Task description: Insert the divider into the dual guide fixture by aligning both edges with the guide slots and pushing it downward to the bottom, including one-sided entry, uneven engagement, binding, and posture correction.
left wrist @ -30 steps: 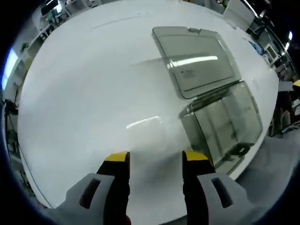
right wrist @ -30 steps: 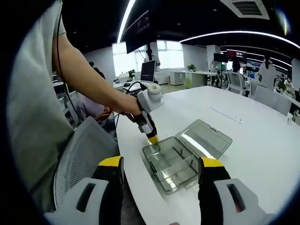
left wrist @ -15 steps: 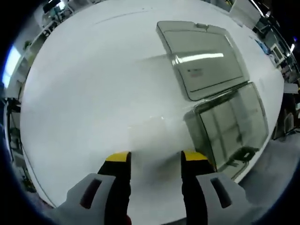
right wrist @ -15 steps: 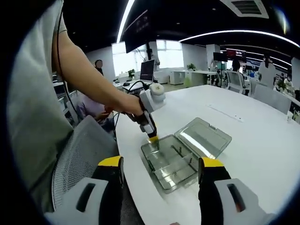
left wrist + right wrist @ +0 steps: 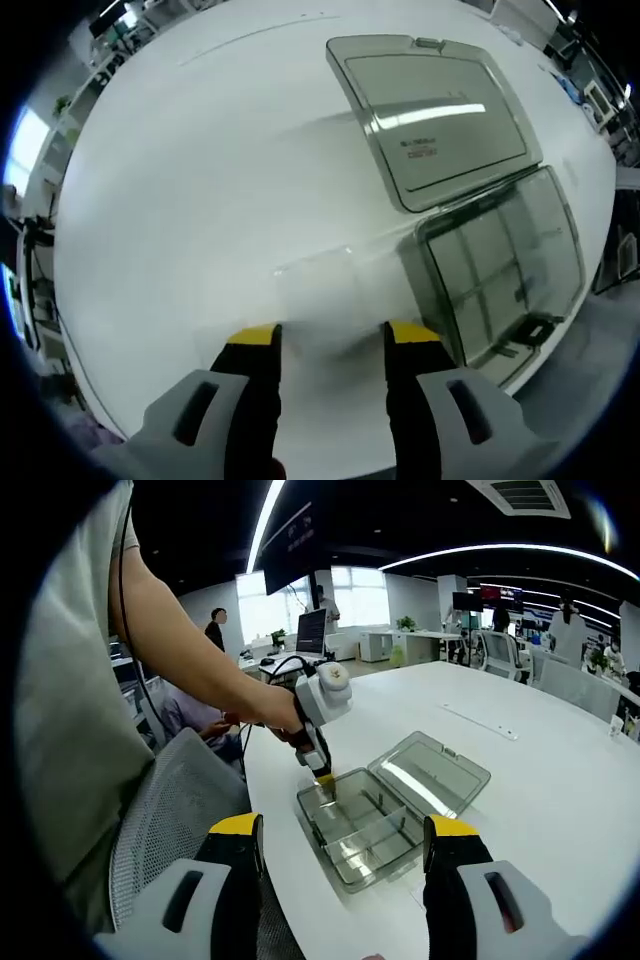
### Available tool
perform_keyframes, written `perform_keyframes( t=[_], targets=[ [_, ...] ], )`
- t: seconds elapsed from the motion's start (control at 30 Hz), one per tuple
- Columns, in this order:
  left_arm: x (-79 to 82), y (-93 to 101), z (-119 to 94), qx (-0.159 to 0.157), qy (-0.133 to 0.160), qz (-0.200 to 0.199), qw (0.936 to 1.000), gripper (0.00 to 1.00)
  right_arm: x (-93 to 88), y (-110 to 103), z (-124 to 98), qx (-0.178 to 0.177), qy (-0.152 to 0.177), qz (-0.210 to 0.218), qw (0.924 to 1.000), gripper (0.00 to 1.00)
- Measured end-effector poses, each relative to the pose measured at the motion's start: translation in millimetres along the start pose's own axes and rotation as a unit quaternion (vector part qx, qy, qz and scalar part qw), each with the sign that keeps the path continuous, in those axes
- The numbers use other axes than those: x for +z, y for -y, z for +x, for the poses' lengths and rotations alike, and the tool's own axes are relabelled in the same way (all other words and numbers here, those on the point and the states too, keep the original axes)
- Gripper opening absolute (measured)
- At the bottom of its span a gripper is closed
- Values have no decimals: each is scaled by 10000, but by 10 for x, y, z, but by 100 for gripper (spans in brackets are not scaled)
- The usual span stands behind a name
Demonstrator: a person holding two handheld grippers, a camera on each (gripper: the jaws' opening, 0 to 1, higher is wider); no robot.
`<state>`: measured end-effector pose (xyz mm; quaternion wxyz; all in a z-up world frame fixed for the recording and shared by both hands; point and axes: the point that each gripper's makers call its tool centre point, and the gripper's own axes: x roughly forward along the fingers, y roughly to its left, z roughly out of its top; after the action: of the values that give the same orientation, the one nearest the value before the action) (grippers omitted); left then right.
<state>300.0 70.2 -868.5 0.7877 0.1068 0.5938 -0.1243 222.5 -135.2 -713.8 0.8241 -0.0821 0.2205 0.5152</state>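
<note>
- Left hand-held gripper [image 5: 325, 335]: jaws part-spread, pinching a clear divider [image 5: 318, 292] by its side edges, low centre of the left gripper view, apparently to keep its guide edges free.
- Box [image 5: 495, 270], lid [image 5: 435, 115] open flat, sits right on the surface [image 5: 180, 180]; divider just beside it, not yet entered.
- Right hand-held gripper [image 5: 340, 832]: spread, empty, held well back.

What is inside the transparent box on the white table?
The transparent box holds upright clear dividers splitting it into compartments. The left gripper covers its near corner, so contents there cannot be seen.
</note>
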Motion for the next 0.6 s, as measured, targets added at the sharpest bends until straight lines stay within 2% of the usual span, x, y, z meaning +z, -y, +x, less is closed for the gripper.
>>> perform_keyframes(
  t=[0.6],
  targets=[
    [-32,-16,-4,-24,-85,80,9999,32,-18,12,-24,-43,-39,1,10000,62]
  ],
)
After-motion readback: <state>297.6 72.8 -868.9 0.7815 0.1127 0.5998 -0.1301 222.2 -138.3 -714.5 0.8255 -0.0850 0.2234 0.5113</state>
